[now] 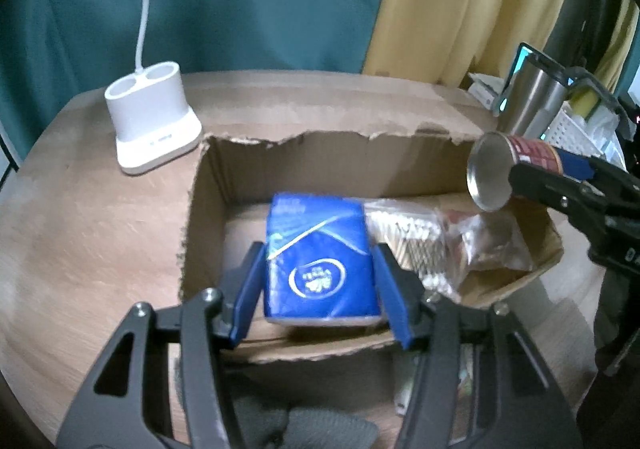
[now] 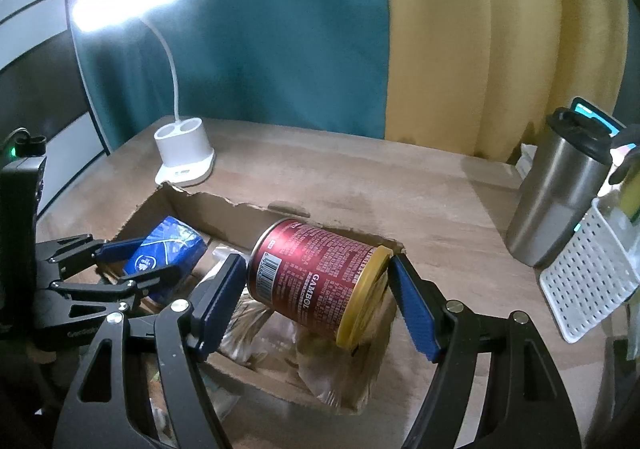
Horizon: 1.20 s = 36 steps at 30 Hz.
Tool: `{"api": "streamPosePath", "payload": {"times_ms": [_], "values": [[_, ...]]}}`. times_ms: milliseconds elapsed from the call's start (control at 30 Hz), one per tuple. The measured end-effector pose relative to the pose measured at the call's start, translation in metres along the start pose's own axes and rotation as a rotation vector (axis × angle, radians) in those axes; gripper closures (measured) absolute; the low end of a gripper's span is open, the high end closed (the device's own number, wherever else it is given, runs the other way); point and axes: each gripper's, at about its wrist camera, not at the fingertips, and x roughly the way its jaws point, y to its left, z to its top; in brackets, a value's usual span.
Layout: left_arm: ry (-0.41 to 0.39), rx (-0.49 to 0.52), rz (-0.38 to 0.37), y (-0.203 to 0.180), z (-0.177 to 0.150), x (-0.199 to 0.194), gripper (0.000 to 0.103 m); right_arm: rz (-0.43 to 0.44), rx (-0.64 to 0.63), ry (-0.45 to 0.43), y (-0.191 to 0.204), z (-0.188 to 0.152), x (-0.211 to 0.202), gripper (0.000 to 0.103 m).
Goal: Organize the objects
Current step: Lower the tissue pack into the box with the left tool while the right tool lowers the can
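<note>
Glossy cylindrical can (image 2: 320, 277), ragged cardboard box (image 2: 224, 205)

surface: wooden table (image 2: 420, 205) | on it: cardboard box (image 1: 320, 161), white lamp base (image 1: 154, 121), steel tumbler (image 2: 560, 201)

Left wrist view: looks forward and steeply down between its own fingers, close over the cardboard box (image 1: 208, 185).
Right wrist view: same downward tilt, close above the box's right end (image 2: 384, 245).
Shared: the box, the white lamp base (image 1: 154, 125), and the steel tumbler (image 2: 560, 193).
</note>
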Motion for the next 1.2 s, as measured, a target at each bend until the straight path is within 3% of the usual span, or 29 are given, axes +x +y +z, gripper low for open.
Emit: {"api": "streamPosePath", "payload": {"times_ms": [367,667,800,1200], "values": [[0.009,0.001,0.0,-0.002,0.002,0.004,0.045,0.016,0.009,0.028,-0.009,0.002,0.023,0.027],[-0.104,0.044,-0.013,-0.005,-0.003,-0.012,0.036,-0.044,0.002,0.011,-0.011,-0.002,0.02,0.026],[-0.108,0.035,-0.03,-0.001,-0.004,-0.017,0.029,-0.065,0.018,0.012,-0.013,-0.004,0.017,0.026],[-0.141,0.031,-0.027,0.007,-0.013,-0.038,0.028,-0.096,0.031,0.007,-0.003,-0.014,-0.007,0.026]]}}
